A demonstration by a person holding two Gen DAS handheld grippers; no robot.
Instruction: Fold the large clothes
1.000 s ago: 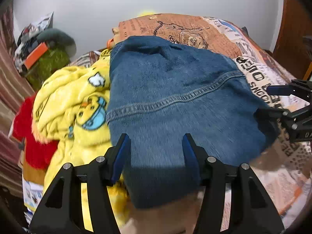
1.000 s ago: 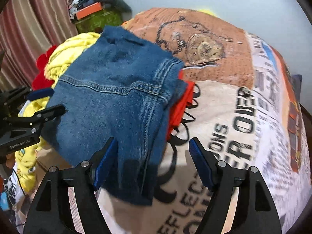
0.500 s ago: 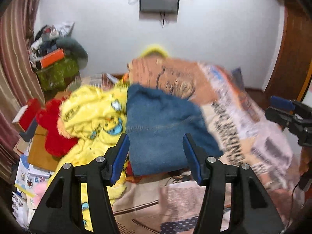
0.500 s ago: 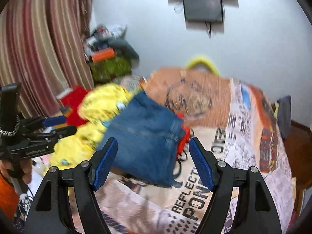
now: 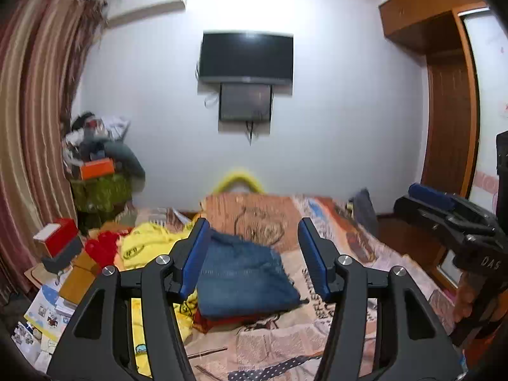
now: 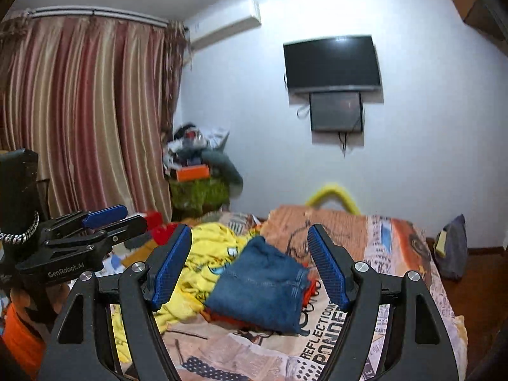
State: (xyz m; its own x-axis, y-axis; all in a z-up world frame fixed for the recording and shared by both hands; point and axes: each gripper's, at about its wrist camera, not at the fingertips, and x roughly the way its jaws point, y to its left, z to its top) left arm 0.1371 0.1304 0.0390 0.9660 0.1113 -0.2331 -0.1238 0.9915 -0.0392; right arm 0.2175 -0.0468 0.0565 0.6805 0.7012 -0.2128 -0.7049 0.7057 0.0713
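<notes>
Left wrist view: folded jeans [image 5: 244, 282] lie mid-frame on the printed bed [image 5: 285, 346], TV [image 5: 246, 57] above; left gripper [image 5: 252, 257] jaws opening, empty. Right view alone shows curtains [image 6: 85, 120] upper left; right gripper [image 6: 249, 265] jaws spread, empty.

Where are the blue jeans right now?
The folded jeans lie on the printed bedspread, in the middle of both views, between the yellow clothes on the left and the big printed words. Something red-orange peeks out underneath.

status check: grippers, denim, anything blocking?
Left gripper empty, jaws opening. Right gripper open, empty. Folded denim lies on the bed, over a red garment, beside the yellow garment. Nothing blocking it.
</notes>
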